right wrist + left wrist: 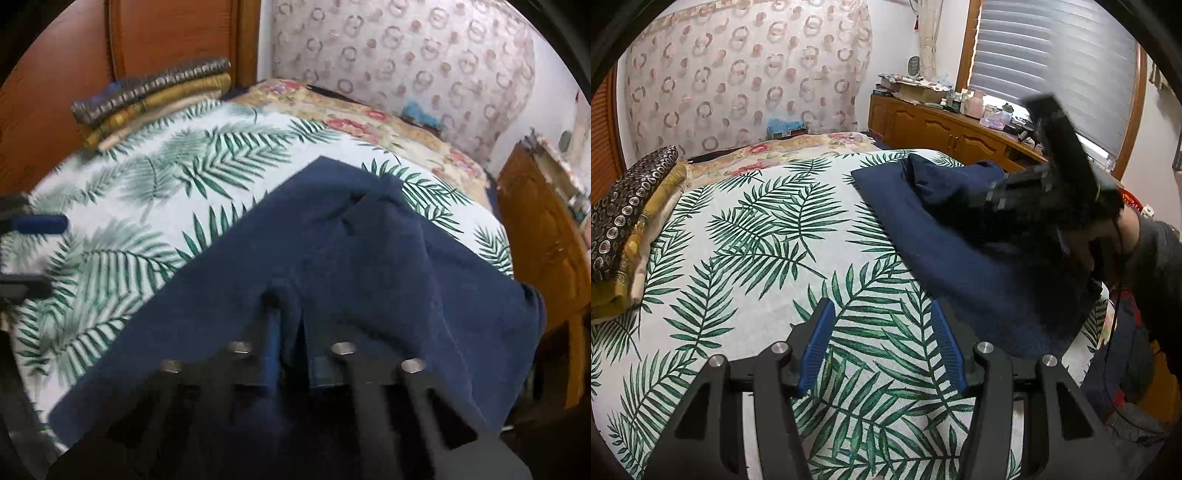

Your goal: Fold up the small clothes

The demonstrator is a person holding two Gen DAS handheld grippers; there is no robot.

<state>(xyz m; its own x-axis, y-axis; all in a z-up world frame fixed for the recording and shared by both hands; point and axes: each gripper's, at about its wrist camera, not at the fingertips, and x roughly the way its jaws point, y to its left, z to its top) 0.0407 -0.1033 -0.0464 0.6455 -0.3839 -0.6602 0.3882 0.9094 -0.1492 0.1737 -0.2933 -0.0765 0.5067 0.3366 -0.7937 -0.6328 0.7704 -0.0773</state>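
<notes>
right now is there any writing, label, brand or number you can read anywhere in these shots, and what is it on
None can be read.
Red packet behind the right gripper: light marks, too blurred to read.
Clutter on the wooden cabinet: too small to tell.
Navy garment: no visible label.

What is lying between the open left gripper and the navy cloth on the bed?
Nothing: in the left wrist view only bare leaf-print sheet lies between the left gripper and the navy cloth.

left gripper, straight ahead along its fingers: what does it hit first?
Probably the leaf-print bedspread. The left gripper is open with only that sheet between its fingers. The navy garment lies to the right of that line, the folded pile to the left. Depth is unclear.
</notes>
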